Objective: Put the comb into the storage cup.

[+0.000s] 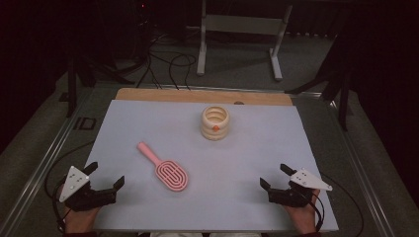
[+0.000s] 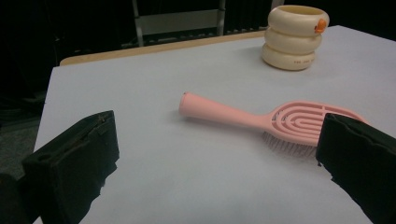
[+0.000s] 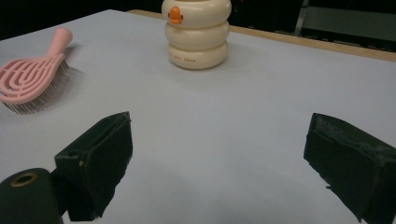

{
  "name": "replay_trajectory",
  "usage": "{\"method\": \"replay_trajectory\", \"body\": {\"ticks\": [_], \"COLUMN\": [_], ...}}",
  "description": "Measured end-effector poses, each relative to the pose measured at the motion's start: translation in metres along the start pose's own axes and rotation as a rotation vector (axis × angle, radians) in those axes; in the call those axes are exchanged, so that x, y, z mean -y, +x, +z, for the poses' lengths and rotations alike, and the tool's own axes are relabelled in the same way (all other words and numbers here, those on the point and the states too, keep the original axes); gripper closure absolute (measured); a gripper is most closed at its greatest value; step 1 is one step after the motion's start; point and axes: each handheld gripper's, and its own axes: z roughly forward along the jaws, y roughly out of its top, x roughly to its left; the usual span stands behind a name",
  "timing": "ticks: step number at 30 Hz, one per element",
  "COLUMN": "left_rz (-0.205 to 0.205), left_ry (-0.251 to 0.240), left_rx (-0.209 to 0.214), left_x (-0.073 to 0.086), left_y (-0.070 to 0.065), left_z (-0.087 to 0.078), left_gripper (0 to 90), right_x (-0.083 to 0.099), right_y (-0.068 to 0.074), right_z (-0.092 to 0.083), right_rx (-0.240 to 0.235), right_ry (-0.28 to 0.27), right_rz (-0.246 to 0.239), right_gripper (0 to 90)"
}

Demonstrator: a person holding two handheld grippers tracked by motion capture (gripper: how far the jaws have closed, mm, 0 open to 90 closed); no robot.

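Note:
A pink hairbrush (image 1: 165,169) lies flat on the pale mat, handle toward the far left; the left gripper view has the hairbrush (image 2: 261,120) ahead and to the right, bristles down. Behind it stands a cream ringed cup (image 1: 215,123) with an orange mark, upright; the cup (image 3: 196,31) faces the right gripper view. My left gripper (image 1: 105,175) rests at the mat's near left corner, open, nothing between its jaws. At the near right my right gripper (image 1: 276,176) is also open and empty. Both are well apart from the brush and cup.
The pale mat (image 1: 257,148) covers a wooden table whose far edge (image 1: 197,95) shows bare. Beyond it stand a white metal frame (image 1: 202,44) and black cables (image 1: 168,64) on the floor. Metal rails run along both table sides.

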Motion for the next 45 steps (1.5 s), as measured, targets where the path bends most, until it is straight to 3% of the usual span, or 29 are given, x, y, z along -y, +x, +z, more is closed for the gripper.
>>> {"method": "replay_trajectory", "body": {"ticks": [18,34,45], "left_rz": [0.021,0.075,0.083], "left_ry": [0.015,0.031,0.041], "left_rx": [0.003,0.067,0.099], "left_x": [-0.003,-0.011,-0.013], "left_y": [-0.005,-0.020,-0.026], "left_z": [0.006,0.015,0.020], "left_gripper": [0.0,0.0,0.0], "right_x": [0.002,0.003,0.003], "right_y": [-0.002,-0.001,-0.002], "right_z": [0.004,0.007,0.007], "right_rx": [0.002,-0.001,0.002], "right_ry": [-0.002,0.012,0.013], "right_rz": [-0.003,0.000,-0.004], "right_gripper": [8.0,8.1,8.1]}}
